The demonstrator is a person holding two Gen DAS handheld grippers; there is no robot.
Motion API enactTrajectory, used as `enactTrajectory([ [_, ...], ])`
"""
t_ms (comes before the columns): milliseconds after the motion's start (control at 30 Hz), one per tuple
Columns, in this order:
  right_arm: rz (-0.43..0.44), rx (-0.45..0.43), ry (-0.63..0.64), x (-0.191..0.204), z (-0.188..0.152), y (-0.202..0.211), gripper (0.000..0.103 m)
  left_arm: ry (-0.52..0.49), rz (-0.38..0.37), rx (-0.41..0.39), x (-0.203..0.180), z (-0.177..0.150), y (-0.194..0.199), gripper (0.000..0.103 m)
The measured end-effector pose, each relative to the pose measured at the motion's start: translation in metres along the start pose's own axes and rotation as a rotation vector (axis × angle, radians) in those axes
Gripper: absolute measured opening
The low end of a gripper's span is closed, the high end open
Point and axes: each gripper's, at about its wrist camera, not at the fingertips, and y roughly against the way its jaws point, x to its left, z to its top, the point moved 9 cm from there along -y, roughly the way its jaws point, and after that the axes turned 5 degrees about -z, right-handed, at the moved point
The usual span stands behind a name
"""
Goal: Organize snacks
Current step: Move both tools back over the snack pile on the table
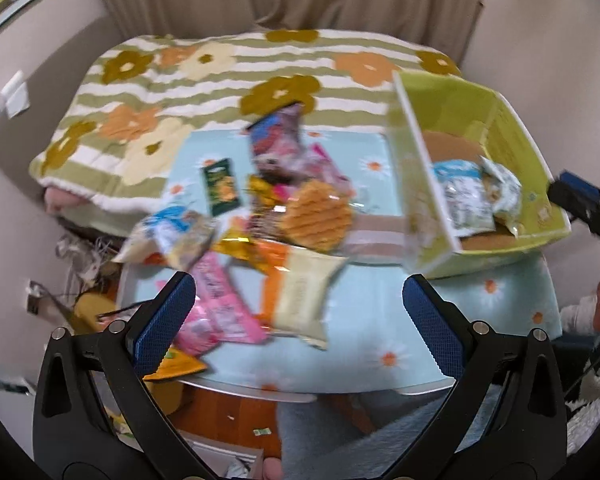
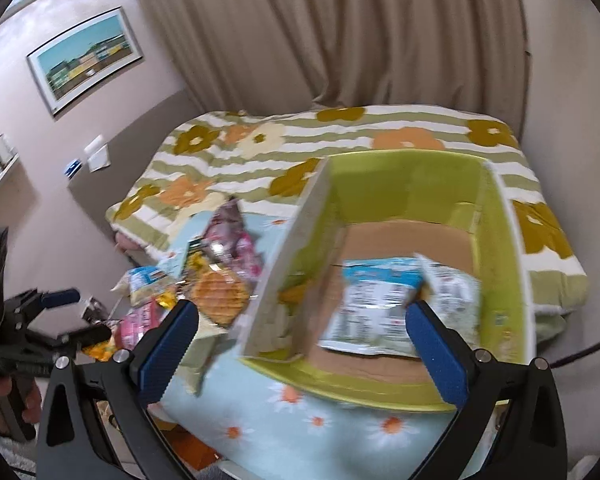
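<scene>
Snacks [image 1: 260,232] lie heaped on the desk [image 1: 380,340], just ahead of the left hand-held gripper [image 1: 300,320], whose jaws stand wide apart with nothing between them. Nearest its fingers lie a pale cream packet [image 1: 304,300] and a pink packet [image 1: 216,308]; a round waffle [image 1: 316,216] and a dark green packet [image 1: 221,190] sit farther back in the pile. The right hand-held gripper [image 2: 300,344] is likewise spread and empty, hovering over the near edge of the green box [image 2: 508,264], which stands on the desk to the right of the heap and already holds two pale blue-and-white bags [image 2: 376,304]. A good next pick, I judge, is the cream packet: it lies on top and close by. Closing on its edge rather than its flat middle should keep neighbours from dragging along, and the free cardboard floor [image 2: 412,240] behind the bags looks like the tidy spot.
</scene>
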Motion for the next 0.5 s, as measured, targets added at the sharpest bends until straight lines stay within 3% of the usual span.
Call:
enactTrajectory([
  [233,-0.016,0.025,-0.013,0.069,-0.007,-0.022,0.103,0.007,-0.008,-0.022,0.080,0.013,0.003,0.103],
  [367,-0.011,0.070,-0.075,0.103,-0.015,-0.044,0.103,-0.021,-0.051,0.006,0.121,0.018,-0.009,0.103],
  [500,-0.058,0.103,-0.108,0.130,-0.022,-0.065,0.103,-0.040,-0.095,0.046,0.153,0.020,-0.031,0.103],
])
